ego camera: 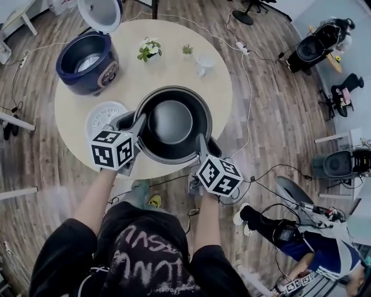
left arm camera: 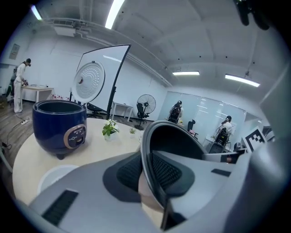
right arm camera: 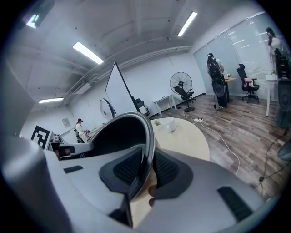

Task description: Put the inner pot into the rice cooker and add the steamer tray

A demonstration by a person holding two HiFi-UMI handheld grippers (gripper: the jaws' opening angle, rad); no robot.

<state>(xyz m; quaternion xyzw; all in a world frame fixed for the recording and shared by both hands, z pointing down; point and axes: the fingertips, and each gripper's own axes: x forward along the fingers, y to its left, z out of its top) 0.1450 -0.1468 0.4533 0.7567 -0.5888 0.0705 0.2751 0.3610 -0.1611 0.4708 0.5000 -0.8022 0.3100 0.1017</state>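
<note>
The dark inner pot [ego camera: 172, 123] hangs above the near part of the round table, held by its rim from both sides. My left gripper [ego camera: 139, 123] is shut on the pot's left rim [left arm camera: 146, 150], and my right gripper [ego camera: 200, 145] is shut on its right rim [right arm camera: 148, 157]. The blue rice cooker [ego camera: 87, 62] stands at the table's far left with its lid [ego camera: 99, 13] raised; it is also seen in the left gripper view [left arm camera: 59, 127]. The white steamer tray [ego camera: 101, 119] lies on the table to the left of the pot, partly behind my left gripper.
Two small potted plants [ego camera: 150, 49] [ego camera: 186, 50] and a white cup [ego camera: 204, 64] sit at the table's far side. Cables, a power strip [ego camera: 242, 47] and equipment lie on the wooden floor around the table [ego camera: 133, 75]. People stand in the room's background.
</note>
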